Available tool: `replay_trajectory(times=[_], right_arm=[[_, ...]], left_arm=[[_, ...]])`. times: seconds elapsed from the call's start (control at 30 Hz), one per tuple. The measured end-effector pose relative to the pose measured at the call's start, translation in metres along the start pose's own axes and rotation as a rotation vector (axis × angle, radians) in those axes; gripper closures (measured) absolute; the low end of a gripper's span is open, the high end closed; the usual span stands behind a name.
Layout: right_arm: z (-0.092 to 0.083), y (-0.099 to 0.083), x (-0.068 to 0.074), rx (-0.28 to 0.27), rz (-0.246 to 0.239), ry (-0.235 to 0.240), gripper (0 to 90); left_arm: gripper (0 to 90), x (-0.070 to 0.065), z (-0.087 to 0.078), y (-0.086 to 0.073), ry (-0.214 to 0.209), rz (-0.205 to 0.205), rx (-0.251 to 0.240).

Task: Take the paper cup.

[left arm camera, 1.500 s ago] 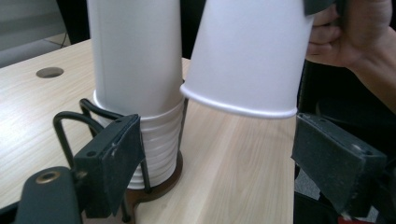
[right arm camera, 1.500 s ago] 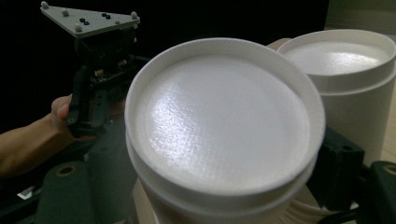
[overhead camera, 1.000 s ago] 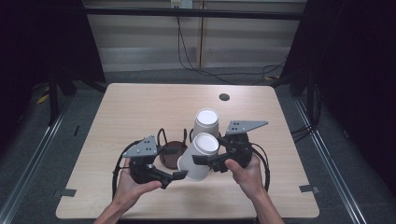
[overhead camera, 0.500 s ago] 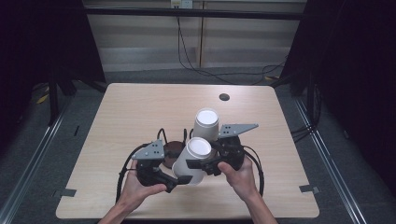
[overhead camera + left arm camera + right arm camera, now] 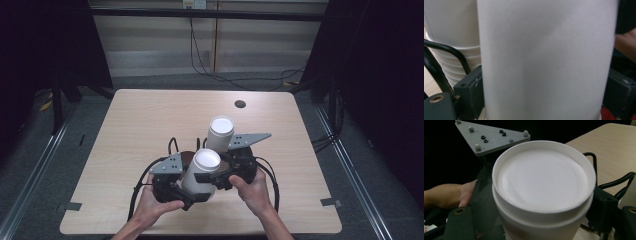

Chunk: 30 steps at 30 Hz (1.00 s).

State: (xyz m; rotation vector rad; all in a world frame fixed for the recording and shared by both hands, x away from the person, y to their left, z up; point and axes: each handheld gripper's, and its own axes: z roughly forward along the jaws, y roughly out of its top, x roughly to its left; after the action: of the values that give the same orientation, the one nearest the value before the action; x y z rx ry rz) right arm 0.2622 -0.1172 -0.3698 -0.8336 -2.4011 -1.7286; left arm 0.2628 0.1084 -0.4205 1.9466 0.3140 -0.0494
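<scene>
A white cup [image 5: 202,170] is held bottom-up and tilted over the table's near middle. My right gripper [image 5: 227,172] is shut on its upper part; in the right gripper view the cup's round base [image 5: 544,178] fills the space between the jaws. My left gripper [image 5: 175,190] is lower on the same cup, whose wall [image 5: 546,60] stands between the jaws. Those jaws have just been opening and sit close beside the wall. A second stack of white cups [image 5: 220,131] stands upside down just behind, with its ribbed rims [image 5: 454,65] showing past the held cup.
A dark brown round thing [image 5: 186,157] lies on the wooden table [image 5: 140,125] behind the left gripper. A dark cable hole [image 5: 240,104] is at the far middle. Black cables [image 5: 172,145] loop around the grippers. Dark floor surrounds the table.
Both hands and the held cup have shifted a little left and toward the near edge. The standing stack has not moved.
</scene>
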Motion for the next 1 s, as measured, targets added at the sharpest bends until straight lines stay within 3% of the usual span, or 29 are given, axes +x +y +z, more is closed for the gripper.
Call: replay_trajectory(times=[0.33, 0.6, 0.73, 1.0], right_arm=[[-0.002, -0.002, -0.003, -0.024, 0.030, 0.017, 22.9], [0.000, -0.003, -0.003, -0.019, 0.012, -0.001, 19.9], [-0.001, -0.002, -0.004, -0.026, 0.019, 0.006, 14.6], [-0.010, -0.005, -0.008, -0.051, 0.036, 0.011, 14.3]], left_arm=[[13.1, 0.000, -0.005, 0.003, 0.006, 0.008, 0.005], [15.7, 0.002, -0.008, 0.002, 0.014, 0.025, 0.025], [15.8, 0.004, -0.014, 0.002, -0.007, 0.005, 0.043], [16.2, 0.012, -0.025, 0.002, -0.016, -0.023, 0.094]])
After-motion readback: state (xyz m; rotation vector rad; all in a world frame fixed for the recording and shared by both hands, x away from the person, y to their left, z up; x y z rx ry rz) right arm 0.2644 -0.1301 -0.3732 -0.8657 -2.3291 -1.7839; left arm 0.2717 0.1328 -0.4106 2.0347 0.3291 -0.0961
